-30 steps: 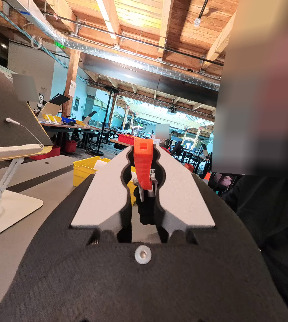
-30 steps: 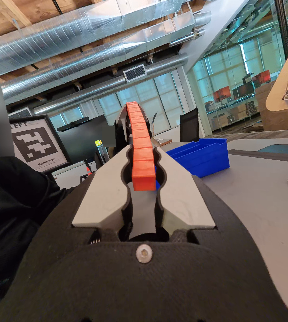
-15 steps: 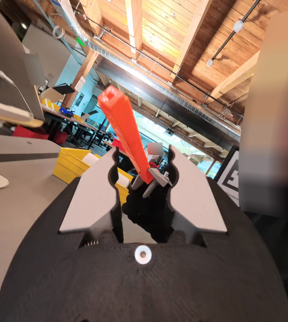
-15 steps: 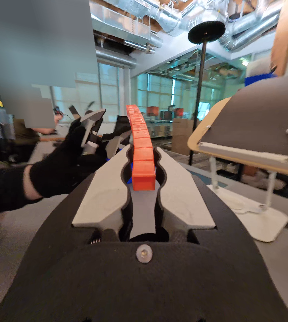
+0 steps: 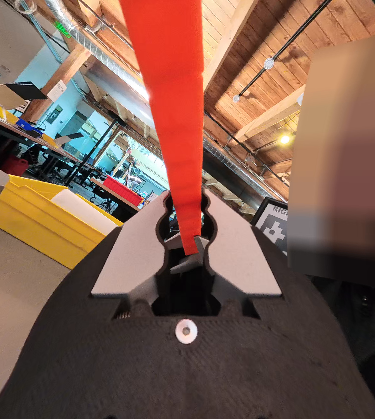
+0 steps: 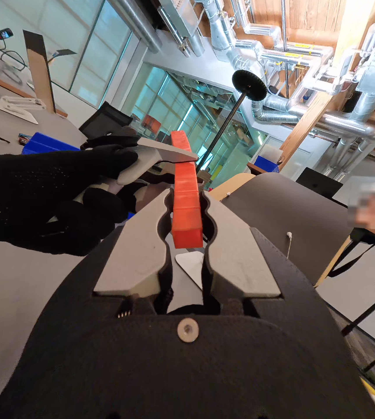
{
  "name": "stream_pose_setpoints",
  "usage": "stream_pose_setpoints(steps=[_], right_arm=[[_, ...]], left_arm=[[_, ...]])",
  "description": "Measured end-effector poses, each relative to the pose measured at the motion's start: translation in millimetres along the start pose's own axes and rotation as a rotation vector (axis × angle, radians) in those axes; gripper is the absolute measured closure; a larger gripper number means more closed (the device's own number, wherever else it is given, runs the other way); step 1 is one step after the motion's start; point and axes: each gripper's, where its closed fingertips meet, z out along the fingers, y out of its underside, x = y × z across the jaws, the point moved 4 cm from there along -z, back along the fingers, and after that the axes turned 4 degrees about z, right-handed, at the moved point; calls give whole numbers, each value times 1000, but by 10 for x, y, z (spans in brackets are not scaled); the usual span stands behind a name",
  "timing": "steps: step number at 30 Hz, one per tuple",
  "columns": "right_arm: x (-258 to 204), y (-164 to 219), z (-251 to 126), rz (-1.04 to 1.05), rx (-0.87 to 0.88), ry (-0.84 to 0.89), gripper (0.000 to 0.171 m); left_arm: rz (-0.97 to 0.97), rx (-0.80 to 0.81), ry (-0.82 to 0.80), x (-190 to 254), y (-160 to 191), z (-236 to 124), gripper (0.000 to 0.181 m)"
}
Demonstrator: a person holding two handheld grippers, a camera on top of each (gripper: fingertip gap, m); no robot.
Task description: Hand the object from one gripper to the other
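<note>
A long orange segmented bar (image 6: 186, 204) is held in the air. My right gripper (image 6: 186, 195) is shut on its near end. My left gripper (image 5: 186, 199) has both fingertips pressed against the bar (image 5: 177, 136), which rises past it out of the top of the left wrist view. In the right wrist view the left gripper's grey fingers (image 6: 166, 154), held by a black-gloved hand (image 6: 45, 192), straddle the bar farther up. The right gripper's fingers (image 5: 177, 242) show at the bar's lower end in the left wrist view.
A yellow bin (image 5: 34, 217) stands on the grey table (image 5: 11, 294) at the left. A blue bin (image 6: 45, 145) sits behind the gloved hand. A dark board on a white stand (image 6: 284, 215) is at the right. A black-and-white marker sign (image 5: 272, 222) stands near the person. Less than 4 cm separates the two grippers' tips.
One second ago both grippers gripped the bar. The left then opened and drew back. Now its fingers are closed around the bar again, farther along. The right kept its grip and swung round.
</note>
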Motion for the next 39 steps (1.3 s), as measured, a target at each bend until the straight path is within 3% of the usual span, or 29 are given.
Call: stream_pose_setpoints(steps=[3, 5, 6, 10, 15, 22, 25, 32, 35, 39], right_arm=[[-42, 30, -13, 26, -18, -50, 149], [-58, 33, -40, 81, -16, -96, 129], [-55, 48, -53, 133, -25, -125, 120], [-79, 80, -149, 424, -39, -355, 115], [-77, 85, -263, 826, -26, -698, 119], [-475, -89, -382, 994, 67, -1183, 128], [-604, -142, -400, 1008, 99, -1290, 136], [-797, -185, -427, 988, 141, -1350, 148], [-746, -142, -383, 983, 146, -1274, 148], [-639, -15, -267, 925, 52, -1097, 149]], left_arm=[[42, -44, 7, 15, 1, -13, 160], [66, -75, 28, 35, -22, -27, 160], [78, -102, 50, 58, -24, -28, 160], [157, -313, 140, 173, 81, -5, 161], [240, -532, 310, 405, 215, 7, 161], [223, -756, 512, 625, 454, 73, 161], [189, -799, 587, 690, 527, 72, 161], [138, -834, 647, 737, 628, 65, 160], [150, -783, 555, 619, 570, 109, 157], [198, -680, 397, 472, 395, 114, 136]])
